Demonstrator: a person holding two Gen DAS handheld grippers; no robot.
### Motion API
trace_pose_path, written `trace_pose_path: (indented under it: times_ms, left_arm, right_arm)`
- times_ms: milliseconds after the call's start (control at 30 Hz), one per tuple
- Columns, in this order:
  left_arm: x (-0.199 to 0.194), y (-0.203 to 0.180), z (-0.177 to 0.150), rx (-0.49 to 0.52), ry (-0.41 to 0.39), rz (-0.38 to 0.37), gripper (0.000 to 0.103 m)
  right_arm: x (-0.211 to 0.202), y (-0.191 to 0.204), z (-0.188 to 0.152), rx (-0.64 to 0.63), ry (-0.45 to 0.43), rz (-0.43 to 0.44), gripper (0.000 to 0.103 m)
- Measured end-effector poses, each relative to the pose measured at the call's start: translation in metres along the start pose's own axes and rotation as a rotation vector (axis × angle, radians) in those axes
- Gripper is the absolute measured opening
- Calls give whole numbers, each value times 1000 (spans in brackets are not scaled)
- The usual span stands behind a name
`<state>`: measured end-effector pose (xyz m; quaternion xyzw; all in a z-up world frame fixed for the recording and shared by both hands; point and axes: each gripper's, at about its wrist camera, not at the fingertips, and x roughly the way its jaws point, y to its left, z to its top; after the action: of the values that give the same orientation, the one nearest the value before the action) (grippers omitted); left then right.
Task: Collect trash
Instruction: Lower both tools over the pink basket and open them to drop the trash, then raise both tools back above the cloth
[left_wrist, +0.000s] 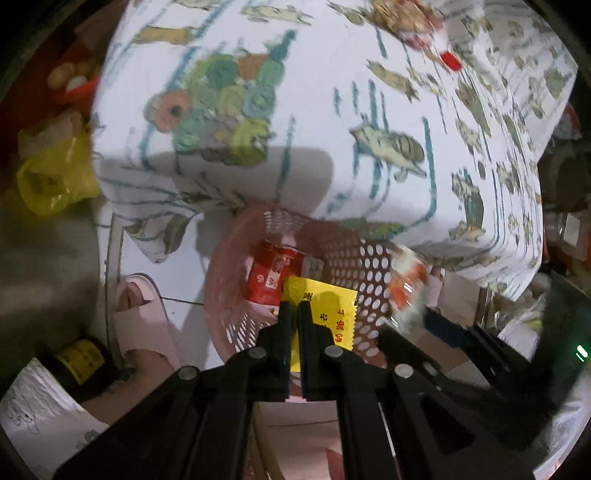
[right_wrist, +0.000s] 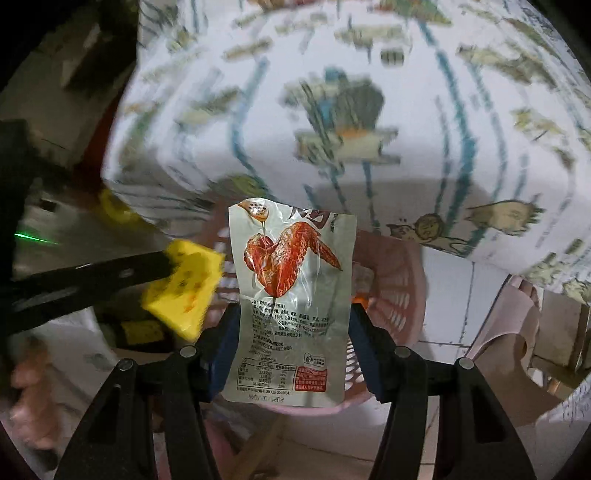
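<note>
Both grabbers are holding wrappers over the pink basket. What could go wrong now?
1. The chicken-wing wrapper in the right gripper is wide and floppy. It hangs near the pink basket's rim, so it might land on the floor.
2. The left gripper pinches only an edge of the yellow packet, which might flutter sideways when dropped.
3. The two grippers are close together, so they could bump.

One perforated pink plastic basket (left_wrist: 369, 266); three wrappers in play: one yellow sachet (left_wrist: 332, 310), one red packet (left_wrist: 271, 273), one clear chicken-wing wrapper (right_wrist: 291, 295); two pink slippers (left_wrist: 144, 321).
</note>
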<state>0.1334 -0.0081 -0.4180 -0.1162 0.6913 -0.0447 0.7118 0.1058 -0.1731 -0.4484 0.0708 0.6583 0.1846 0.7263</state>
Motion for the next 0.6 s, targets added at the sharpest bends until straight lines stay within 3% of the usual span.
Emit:
trace_pose_path:
  times_ms: [200,367,433,467,600]
  left_arm:
    - [9,-5,-1,58,-13,118,3]
    - [25,-2,-1,59,21,139,5]
    - [24,0,-1,51,26,146,21]
    - [22,0,0,46,21,146,35]
    - [7,0,1,55,-10,154,40]
  right_arm:
    - [39,-18,2,50,59,-70,62]
    - [50,-17,-1,37,81,-104,64]
    - [54,-17,-3,45,92,-99,72]
    - [54,-17,-3,50,85,-91,74]
    - [51,-17,-7,38,76,-121,76]
